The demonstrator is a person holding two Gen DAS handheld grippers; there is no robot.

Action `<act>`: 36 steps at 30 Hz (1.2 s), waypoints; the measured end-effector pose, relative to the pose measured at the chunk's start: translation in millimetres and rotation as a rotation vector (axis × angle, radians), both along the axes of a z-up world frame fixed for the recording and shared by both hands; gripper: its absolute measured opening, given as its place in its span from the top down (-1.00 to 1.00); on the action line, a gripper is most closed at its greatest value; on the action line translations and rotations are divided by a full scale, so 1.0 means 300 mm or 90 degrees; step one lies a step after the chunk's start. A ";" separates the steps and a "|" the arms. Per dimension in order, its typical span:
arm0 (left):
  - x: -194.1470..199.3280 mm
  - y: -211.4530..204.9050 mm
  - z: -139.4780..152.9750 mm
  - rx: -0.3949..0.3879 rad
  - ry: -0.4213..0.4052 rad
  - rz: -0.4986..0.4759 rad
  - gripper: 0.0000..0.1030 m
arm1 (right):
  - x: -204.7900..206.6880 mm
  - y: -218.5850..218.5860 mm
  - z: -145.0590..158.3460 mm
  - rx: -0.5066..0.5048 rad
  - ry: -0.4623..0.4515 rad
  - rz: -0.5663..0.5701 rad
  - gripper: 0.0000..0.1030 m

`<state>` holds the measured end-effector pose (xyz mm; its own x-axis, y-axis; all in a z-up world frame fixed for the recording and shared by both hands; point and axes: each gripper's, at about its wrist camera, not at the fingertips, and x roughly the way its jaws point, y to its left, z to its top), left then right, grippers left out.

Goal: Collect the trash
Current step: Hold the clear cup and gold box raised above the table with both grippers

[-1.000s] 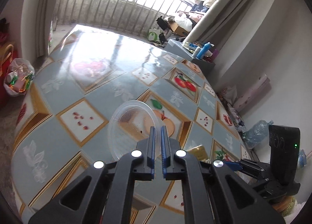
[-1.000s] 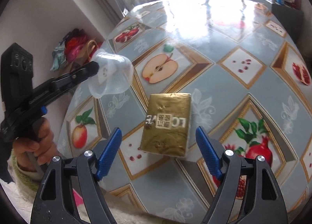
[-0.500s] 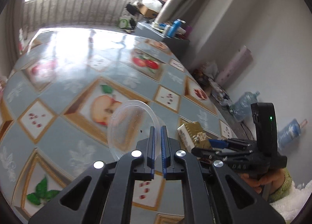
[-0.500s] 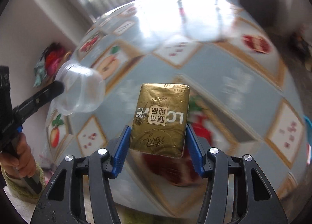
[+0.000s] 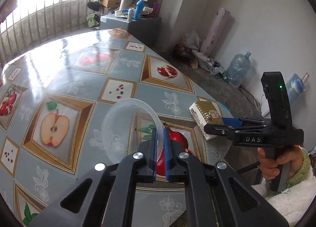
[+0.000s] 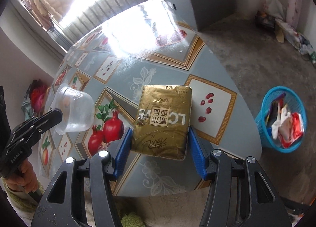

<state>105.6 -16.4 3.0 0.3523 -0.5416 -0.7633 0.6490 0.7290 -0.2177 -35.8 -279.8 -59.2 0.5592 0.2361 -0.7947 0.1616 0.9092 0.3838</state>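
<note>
- The right claw (image 6: 159, 148) is gripping a gold tissue pack (image 6: 163, 122), its blue pads (image 6: 123, 148) pressing on both long sides; a second ago the pack was lying flat on the counter (image 6: 158, 68) between wide-apart pads, and now it is hanging clear above the near counter edge.
- The left claw (image 5: 160, 140) is staying clamped on the rim of a clear plastic cup (image 5: 126, 128), with only the thin wall sitting between its pads, as it was a second ago.
- In the right wrist view the cup (image 6: 74, 112) is being carried mouth-down and tilted, off to the left of the pack and apart from it.
- In the left wrist view the right claw (image 5: 223, 121) is showing side-on with the pack (image 5: 207, 116) in it, and a person's hand (image 5: 276, 164) in a green cuff is squeezing its handle.
- Both views are now looking over the counter's right-hand edge, where earlier they were facing its middle.
- A blue basket (image 6: 282, 118) with wrappers in it is coming into view on the floor past that edge; it was out of sight a second ago.
- Farther off, a grey cabinet (image 5: 142, 23) is standing by the window railing.
</note>
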 end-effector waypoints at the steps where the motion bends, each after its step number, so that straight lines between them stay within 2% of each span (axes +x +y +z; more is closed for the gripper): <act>1: -0.001 -0.012 0.000 0.007 -0.003 -0.003 0.88 | 0.000 0.002 -0.003 0.001 -0.002 0.001 -0.03; 12: -0.016 -0.131 -0.022 0.052 -0.015 -0.029 0.86 | -0.044 -0.073 -0.005 0.034 -0.020 0.014 -0.03; 25: -0.033 -0.217 -0.048 0.093 -0.054 -0.038 0.86 | -0.077 -0.114 -0.005 0.052 -0.030 0.007 -0.03; 36: -0.054 -0.255 -0.060 0.125 -0.086 -0.040 0.87 | -0.081 -0.107 0.000 0.037 -0.024 0.013 -0.06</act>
